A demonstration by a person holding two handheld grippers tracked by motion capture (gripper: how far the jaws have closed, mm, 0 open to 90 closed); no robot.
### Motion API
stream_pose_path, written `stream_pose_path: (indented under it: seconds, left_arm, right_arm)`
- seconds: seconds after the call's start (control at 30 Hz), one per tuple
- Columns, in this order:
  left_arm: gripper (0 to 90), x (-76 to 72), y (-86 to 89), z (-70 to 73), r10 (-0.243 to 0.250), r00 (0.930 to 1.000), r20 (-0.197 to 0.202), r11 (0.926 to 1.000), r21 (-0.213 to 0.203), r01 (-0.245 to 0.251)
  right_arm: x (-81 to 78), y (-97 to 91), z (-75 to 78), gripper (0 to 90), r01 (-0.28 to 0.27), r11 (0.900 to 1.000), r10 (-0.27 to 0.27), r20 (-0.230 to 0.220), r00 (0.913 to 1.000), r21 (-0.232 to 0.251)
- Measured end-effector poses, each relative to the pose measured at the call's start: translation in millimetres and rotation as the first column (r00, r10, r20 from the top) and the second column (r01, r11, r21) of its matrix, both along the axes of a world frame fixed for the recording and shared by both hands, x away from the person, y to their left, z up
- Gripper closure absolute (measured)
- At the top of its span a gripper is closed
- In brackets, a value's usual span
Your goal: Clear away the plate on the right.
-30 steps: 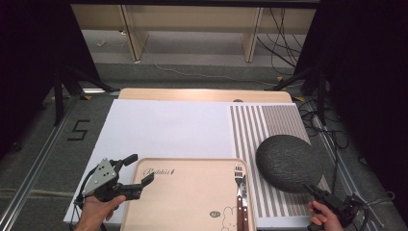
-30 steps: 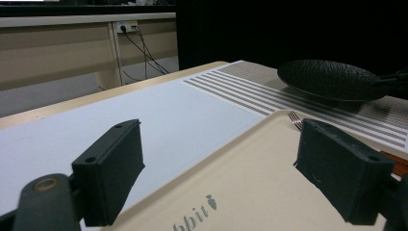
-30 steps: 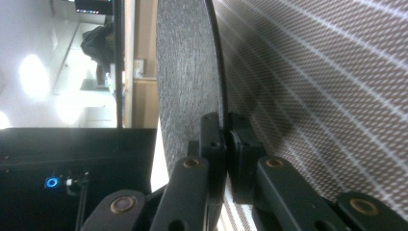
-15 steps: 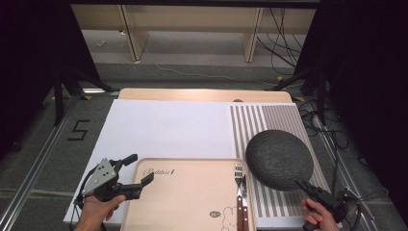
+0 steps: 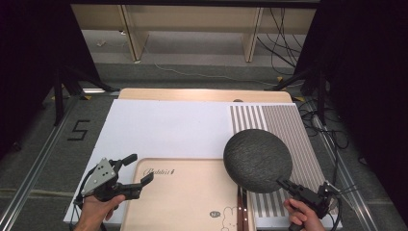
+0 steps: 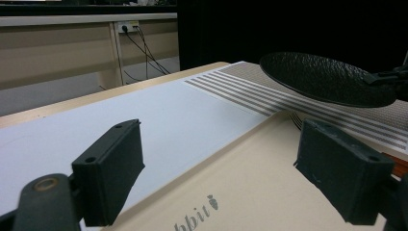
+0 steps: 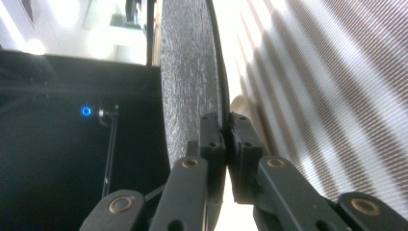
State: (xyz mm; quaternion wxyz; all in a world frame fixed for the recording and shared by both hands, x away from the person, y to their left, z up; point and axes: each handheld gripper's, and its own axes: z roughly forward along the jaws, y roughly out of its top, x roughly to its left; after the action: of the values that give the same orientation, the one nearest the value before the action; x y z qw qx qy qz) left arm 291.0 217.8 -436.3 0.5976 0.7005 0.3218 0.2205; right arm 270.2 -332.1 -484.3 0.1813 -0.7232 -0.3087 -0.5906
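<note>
A dark, rough-textured round plate (image 5: 257,160) hangs in the air over the seam between the striped mat (image 5: 288,125) and the wooden tray (image 5: 183,192). My right gripper (image 5: 285,183) is shut on its near right rim. In the right gripper view the plate (image 7: 187,62) stands edge-on, with the right gripper (image 7: 225,127) pinching its rim. My left gripper (image 5: 139,168) is open with nothing between its fingers at the tray's left edge. From the left gripper view the plate (image 6: 327,77) floats beyond the tray (image 6: 250,183), past the open left gripper (image 6: 221,178).
Cutlery (image 5: 242,209) lies along the tray's right side, its top hidden under the plate. A white mat (image 5: 163,127) covers the table's left and middle. Cables (image 5: 288,43) trail on the floor behind the table. The striped mat (image 6: 250,94) runs along the right.
The right gripper has carried the plate leftward and slightly up, from over the striped mat to over the tray's right edge, covering the fork's top. The left gripper stayed put.
</note>
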Motion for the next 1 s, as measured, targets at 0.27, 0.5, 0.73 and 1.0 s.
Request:
stream_pose_path:
  seconds: [0.27, 0.5, 0.73, 1.0]
  left_arm:
    - [15.8, -0.4, 0.2, 0.5, 0.001, 1.0, 0.004, 1.0, -0.002, -0.001]
    - [15.8, -0.4, 0.6, 0.8, 0.001, 1.0, 0.007, 1.0, -0.004, -0.001]
    - [15.8, -0.4, 1.0, 1.2, 0.003, 1.0, 0.008, 1.0, -0.005, -0.003]
    - [15.8, -0.3, 1.5, 1.4, 0.0, 0.9999, 0.013, 0.9999, -0.014, 0.0]
  right_arm:
    - [2.2, 24.5, 3.5, 86.4, -0.101, 0.9947, 0.102, -0.033, 0.9943, 0.016]
    - [2.2, 42.3, 2.4, 86.2, -0.175, 0.9846, 0.175, -0.039, 0.9838, 0.008]
    - [2.9, 58.9, 0.5, 86.1, -0.232, 0.9727, 0.232, -0.037, 0.972, 0.0]
    - [3.5, 79.7, -1.5, 85.7, -0.301, 0.9536, 0.3, -0.062, 0.9519, -0.007]
